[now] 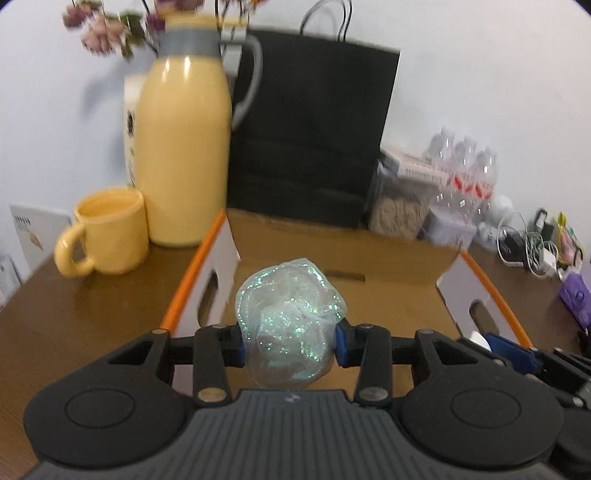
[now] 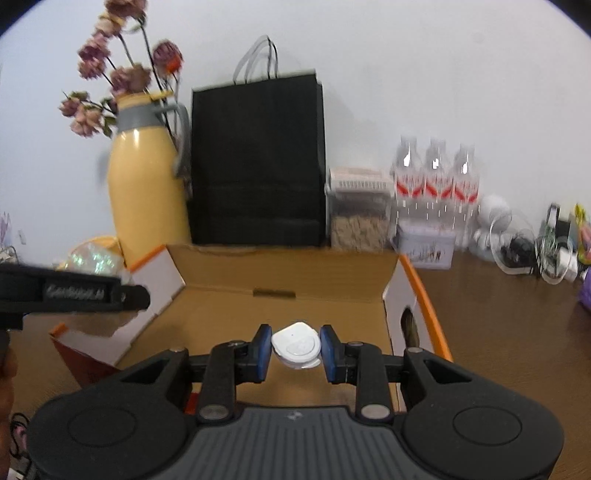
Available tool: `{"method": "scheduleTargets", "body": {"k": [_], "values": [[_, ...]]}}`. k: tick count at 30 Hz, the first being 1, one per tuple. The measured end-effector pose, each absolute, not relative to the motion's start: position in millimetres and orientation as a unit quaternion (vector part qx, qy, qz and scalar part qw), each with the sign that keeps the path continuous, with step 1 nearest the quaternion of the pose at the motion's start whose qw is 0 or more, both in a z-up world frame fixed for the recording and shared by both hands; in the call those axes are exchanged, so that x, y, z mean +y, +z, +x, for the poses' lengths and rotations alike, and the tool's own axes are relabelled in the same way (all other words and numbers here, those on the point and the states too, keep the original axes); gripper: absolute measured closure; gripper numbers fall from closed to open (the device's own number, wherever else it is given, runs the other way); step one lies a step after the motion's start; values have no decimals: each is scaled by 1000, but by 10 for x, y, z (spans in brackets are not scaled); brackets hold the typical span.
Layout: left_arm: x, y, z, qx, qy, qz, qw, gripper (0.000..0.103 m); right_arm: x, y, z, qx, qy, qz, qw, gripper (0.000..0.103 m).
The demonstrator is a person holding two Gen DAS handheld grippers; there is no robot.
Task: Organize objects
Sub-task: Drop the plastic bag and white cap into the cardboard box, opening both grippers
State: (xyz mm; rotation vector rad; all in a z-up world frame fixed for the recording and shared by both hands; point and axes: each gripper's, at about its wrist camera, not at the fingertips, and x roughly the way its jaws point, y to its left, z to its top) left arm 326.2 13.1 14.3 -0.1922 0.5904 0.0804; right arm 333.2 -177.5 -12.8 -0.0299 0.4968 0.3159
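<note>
L gripper [image 1: 290, 341] is clamping a glittery ball [image 1: 290, 325] btwn its blue pads, holding it over the near edge of the open box [image 1: 332, 254]. R gripper [image 2: 295, 350] is pinching a white case [image 2: 296, 349], also above the box's near edge, approx centre of its view; the L gripper is showing at 9 o'clock there w/ the ball glinting behind it.

The box is sitting open on the brown table [image 1: 74, 314], flaps up at 9 and 3 o'clock, orange trim along both sides, inside looking bare.

Past the box, in the L view: a yellow mug [image 1: 107, 230] is standing at 9 o'clock, just beside a yellow jug [image 1: 183, 147] at 11 o'clock. A black bag [image 1: 310, 129] is standing at 12 o'clock behind the box. Flowers [image 1: 107, 29] are showing behind the jug. At 2 o'clock, clear bottles [image 1: 465, 170] are standing near a food tub [image 1: 399, 206]; cables [image 1: 524, 243] are lying at 3 o'clock. All blurred.
</note>
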Motion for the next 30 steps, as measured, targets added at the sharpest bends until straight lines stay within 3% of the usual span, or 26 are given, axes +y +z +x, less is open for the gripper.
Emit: {"method": "scheduleTargets", "body": {"k": [7, 8, 10, 12, 13, 14, 19, 30], "values": [[100, 79, 3262, 289, 41, -79, 953, 60, -1755, -212, 3387, 263, 160, -14, 951, 76], [99, 72, 3253, 287, 41, -78, 954, 56, -1750, -214, 3382, 262, 161, -15, 951, 76], [103, 69, 3235, 280, 46, -79, 956, 37, -1743, -217, 3382, 263, 160, -15, 951, 73], [95, 89, 3224, 267, 46, -82, 959, 2, -1747, -218, 3384, 265, 157, -14, 951, 50], [101, 98, 3207, 259, 49, -83, 961, 0, -1751, -214, 3377, 262, 155, -13, 952, 27], [104, 103, 3188, 252, 54, -85, 962, 0, -1754, -203, 3368, 258, 152, -13, 954, 10], [124, 113, 3196, 256, 68, -90, 960, 0, -1774, -163, 3334, 246, 143, -13, 958, 1], [85, 444, 2871, 199, 64, -90, 974, 0, -1876, 84, 3030, 203, 152, -8, 967, 0]]}}
